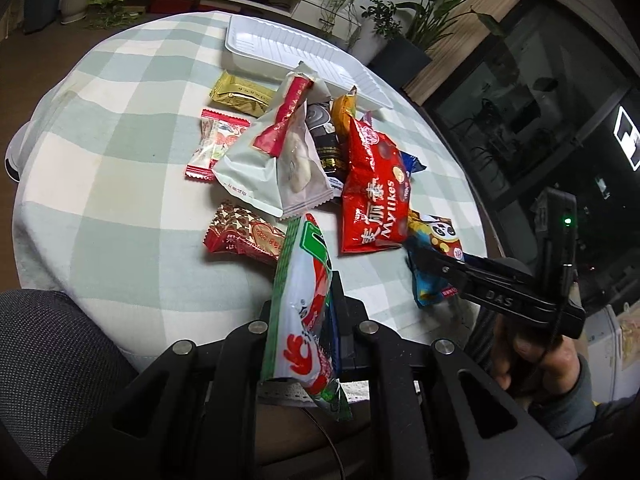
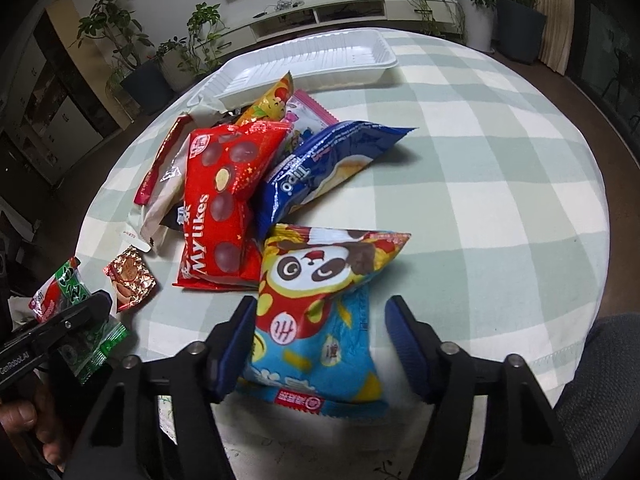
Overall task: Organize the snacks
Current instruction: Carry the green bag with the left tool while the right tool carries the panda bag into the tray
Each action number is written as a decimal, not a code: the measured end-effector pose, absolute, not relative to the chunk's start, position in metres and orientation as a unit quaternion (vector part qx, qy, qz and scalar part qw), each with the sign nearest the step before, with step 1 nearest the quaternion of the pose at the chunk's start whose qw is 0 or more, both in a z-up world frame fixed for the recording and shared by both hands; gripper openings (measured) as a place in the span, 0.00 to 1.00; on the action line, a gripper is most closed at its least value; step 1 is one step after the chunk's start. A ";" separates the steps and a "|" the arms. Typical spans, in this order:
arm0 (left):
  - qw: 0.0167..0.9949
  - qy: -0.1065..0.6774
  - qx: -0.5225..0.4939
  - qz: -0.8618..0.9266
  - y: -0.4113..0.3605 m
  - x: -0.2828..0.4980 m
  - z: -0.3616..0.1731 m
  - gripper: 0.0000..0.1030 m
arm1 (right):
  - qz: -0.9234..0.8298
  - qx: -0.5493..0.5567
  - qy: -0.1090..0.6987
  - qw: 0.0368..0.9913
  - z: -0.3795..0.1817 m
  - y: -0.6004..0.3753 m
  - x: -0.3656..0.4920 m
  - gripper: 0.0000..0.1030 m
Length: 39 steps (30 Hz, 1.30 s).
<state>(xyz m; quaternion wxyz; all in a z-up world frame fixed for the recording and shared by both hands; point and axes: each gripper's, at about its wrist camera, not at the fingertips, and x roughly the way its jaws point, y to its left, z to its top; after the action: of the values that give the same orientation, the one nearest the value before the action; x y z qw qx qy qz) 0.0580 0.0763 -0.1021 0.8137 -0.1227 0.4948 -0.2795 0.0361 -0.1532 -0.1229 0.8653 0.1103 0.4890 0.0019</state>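
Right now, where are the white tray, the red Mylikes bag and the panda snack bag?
white tray point(image 2: 352, 54): right wrist view, bare ribbed floor of the tray.
red Mylikes bag point(image 1: 374, 200): left wrist view, middle of its printed front.
panda snack bag point(image 2: 316, 300): right wrist view, centre of the front, below the panda face.

Your work surface: round table point(image 2: 500, 184) w/ pale green-and-white check cloth.

On it, far edge: white plastic tray point(image 2: 320, 66), ribbed floor, sitting flat.

You've got a snack pile just in front of the tray, left of centre in the right wrist view:
- red Mylikes bag point(image 2: 224, 204), flat on cloth
- blue Tipo bag point(image 2: 320, 160), beside Mylikes, touching
- panda-print pouch point(image 2: 320, 300), nearest you, lower end on cloth
- gold wrapper point(image 1: 240, 94) and red-white candy pack point(image 1: 212, 144), left side, apart from the heap
- brown heart-print pack point(image 1: 244, 236), near edge
- white bun bag w/ red band point(image 1: 276, 148), leaning over others.
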 end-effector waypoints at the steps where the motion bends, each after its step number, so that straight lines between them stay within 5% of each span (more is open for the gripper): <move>1: 0.813 0.494 -0.125 -0.281 0.077 0.058 -0.101 0.10 | 0.003 0.108 0.489 0.866 -0.123 -0.153 0.036 0.51; 10: 0.814 0.486 -0.128 -0.292 0.075 0.063 -0.091 0.10 | 0.015 0.129 0.483 0.866 -0.118 -0.165 0.032 0.36; 21: 0.827 0.455 -0.139 -0.300 0.087 0.098 -0.055 0.10 | 0.022 0.173 0.451 0.875 -0.085 -0.194 0.023 0.35; 32: 0.851 0.431 -0.075 -0.292 0.077 0.245 0.013 0.10 | -0.022 0.159 0.359 0.920 0.000 -0.270 0.106 0.35; 39: 0.837 0.479 -0.015 -0.264 0.020 0.362 -0.009 0.10 | 0.037 0.121 0.365 0.922 -0.001 -0.239 0.222 0.35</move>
<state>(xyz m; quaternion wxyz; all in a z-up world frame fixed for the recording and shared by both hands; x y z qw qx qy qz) 0.3618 0.0196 -0.0095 0.8370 -0.0147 0.4792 -0.2637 0.2223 -0.2394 -0.0014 0.9223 0.1207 0.3653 0.0367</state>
